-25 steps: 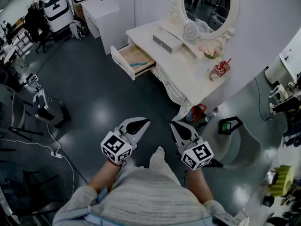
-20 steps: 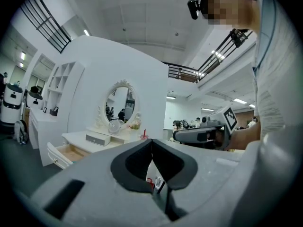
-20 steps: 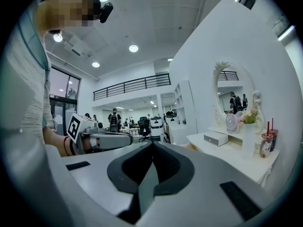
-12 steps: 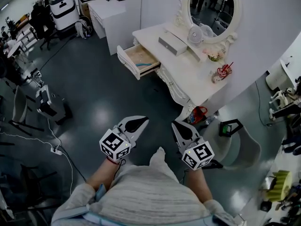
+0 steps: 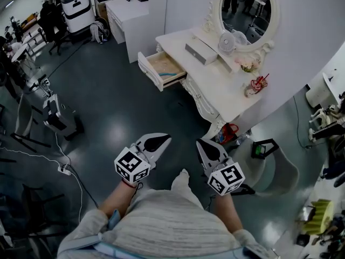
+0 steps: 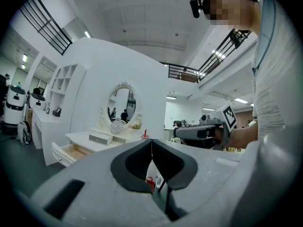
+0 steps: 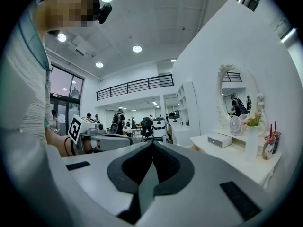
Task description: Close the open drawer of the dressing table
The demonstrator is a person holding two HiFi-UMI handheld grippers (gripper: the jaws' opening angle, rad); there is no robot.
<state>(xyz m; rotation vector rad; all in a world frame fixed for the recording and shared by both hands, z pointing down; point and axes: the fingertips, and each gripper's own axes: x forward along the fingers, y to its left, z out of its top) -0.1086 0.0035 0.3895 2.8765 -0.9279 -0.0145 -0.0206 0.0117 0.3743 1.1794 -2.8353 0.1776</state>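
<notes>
**Drawer stands open at the table's left end**

From my head view I see the dressing table point(image 5: 214, 88) set against the white wall, well ahead of me and up the frame. It is white and ornate, with a carved, scalloped front edge and curved legs. Its oval mirror point(image 5: 249, 7) stands upright at the back in a carved white frame. The drawer point(image 5: 161, 69) sits at the table's left end and is pulled out far over the dark floor. I can see its pale wooden inside, and its white front panel faces away from the table.
</notes>
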